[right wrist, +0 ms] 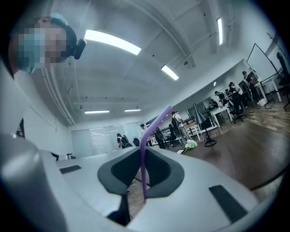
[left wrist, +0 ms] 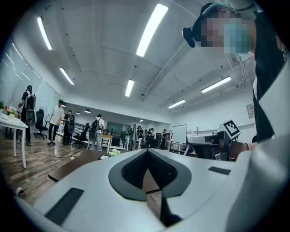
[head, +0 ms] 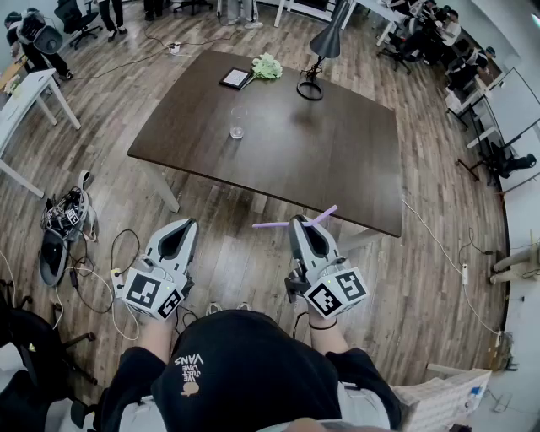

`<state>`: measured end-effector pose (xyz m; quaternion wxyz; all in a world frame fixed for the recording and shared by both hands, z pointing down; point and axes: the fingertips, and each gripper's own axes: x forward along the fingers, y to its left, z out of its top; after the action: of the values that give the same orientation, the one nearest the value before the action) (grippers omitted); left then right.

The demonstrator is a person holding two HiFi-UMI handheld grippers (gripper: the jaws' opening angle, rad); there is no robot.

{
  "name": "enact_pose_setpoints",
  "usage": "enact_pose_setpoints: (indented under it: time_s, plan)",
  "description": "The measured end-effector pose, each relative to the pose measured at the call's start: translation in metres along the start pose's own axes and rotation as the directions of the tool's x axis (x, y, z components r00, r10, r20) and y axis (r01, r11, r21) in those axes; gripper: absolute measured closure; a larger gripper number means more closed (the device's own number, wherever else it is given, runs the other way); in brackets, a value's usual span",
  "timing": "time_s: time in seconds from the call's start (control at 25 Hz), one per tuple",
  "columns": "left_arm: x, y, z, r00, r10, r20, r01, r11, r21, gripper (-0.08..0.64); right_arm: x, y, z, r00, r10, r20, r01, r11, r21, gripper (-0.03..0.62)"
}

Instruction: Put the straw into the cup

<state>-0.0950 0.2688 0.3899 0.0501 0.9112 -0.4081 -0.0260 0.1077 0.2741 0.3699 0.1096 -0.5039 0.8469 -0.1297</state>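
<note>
**Straw clamped in the right gripper, cup well off on the table**

The right gripper (head: 297, 221) (right wrist: 141, 149) has its jaws nearly together, pinched on a purple straw (head: 270, 225) (right wrist: 149, 131). In the head view the straw lies crosswise through the tips: one end sticks out toward 9 o'clock, the bent end toward 2 o'clock. In the right gripper view it rises from between the pads and kinks toward 1 o'clock. The left gripper (head: 187, 224) (left wrist: 146, 151) holds nothing; its tips meet, with only floor showing through the gap behind them. Both grippers point level, side by side but apart.

Beyond them stands a dark brown table (head: 321, 160) on a wooden plank floor (head: 422, 278). At the table's far edge sit a black lamp (head: 325, 46), a tablet (head: 235, 78) and a green-white bunch (head: 267, 66). Cables (head: 93, 278) trail on the floor at 9 o'clock of the left gripper. People (head: 422, 25) sit and stand at desks round the room's edges.

The cup (head: 237, 123) – a clear glass – stands upright near the table's left side, at about 11 o'clock from the right gripper and 1 o'clock from the left, well apart from the straw.
</note>
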Motion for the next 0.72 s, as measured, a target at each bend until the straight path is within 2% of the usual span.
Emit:
enact_pose_setpoints:
  time_s: [0.72]
  plan:
    - [0.007, -0.018, -0.017, 0.997, 0.076, -0.014, -0.076, 0.997, -0.017, 0.551, -0.007, -0.024, -0.005, 0.997, 0.075, -0.018, -0.074, 0.997, 0.031, 0.552]
